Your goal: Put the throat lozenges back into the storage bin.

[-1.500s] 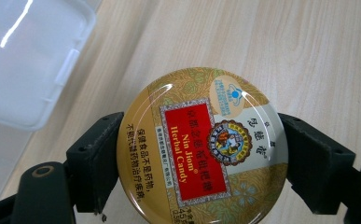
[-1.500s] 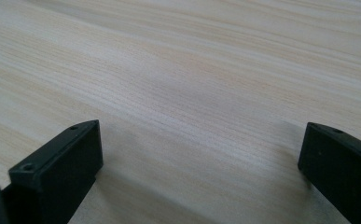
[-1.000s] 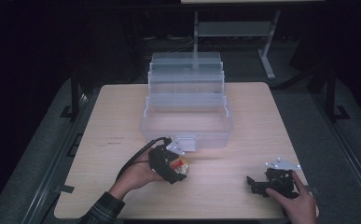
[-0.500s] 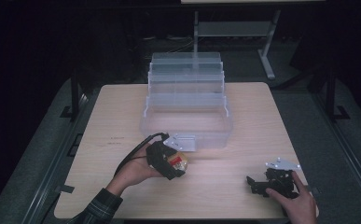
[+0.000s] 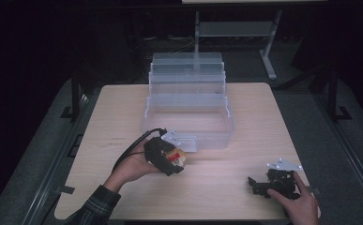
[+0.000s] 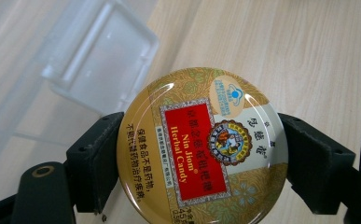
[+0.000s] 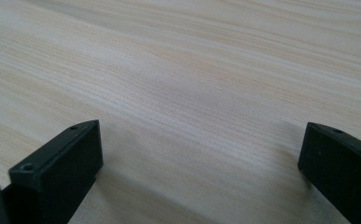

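Round candy tin [image 6: 201, 149], lid facing camera

There is one round candy tin [image 6: 201, 149] on view, gold with a red label, near the left of the table. Behind it, toward the far side, stands one clear plastic organizer [image 5: 187, 101] built of four stepped tiers. Two grippers are at work, the left gripper [image 5: 170, 157] near the middle and the right gripper [image 5: 259, 183] at the near right, and all of it sits on one wooden table [image 5: 259, 122].
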Demonstrator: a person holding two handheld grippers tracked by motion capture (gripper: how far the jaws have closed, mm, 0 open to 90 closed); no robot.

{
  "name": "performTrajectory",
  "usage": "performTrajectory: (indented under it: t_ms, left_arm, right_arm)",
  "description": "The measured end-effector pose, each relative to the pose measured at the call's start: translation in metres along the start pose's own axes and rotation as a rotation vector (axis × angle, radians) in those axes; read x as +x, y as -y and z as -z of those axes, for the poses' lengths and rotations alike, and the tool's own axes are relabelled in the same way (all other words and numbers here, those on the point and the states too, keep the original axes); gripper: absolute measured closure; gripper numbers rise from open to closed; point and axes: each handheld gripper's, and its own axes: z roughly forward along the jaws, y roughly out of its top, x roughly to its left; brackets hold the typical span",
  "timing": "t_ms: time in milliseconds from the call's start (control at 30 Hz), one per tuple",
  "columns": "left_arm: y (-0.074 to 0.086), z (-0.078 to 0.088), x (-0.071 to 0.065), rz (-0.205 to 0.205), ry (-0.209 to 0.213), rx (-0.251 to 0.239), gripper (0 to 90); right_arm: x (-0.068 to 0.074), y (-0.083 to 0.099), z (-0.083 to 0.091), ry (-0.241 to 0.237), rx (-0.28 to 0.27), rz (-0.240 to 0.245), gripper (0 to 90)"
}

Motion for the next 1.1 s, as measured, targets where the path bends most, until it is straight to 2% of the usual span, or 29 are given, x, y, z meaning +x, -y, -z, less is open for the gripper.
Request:
performTrajectory:
  t_ms: [533,1100]
  left_arm:
    - [-0.006,0.022,0.014,0.009,-0.040,-0.016,19.7]
    - [-0.009,0.042,0.032,0.037,-0.077,-0.028,19.7]
  right_arm:
    - [0.000,0.000,0.000,0.002,-0.001,0.001,0.0]
    - [0.000,0.000,0.000,0.001,0.000,0.001,0.0]
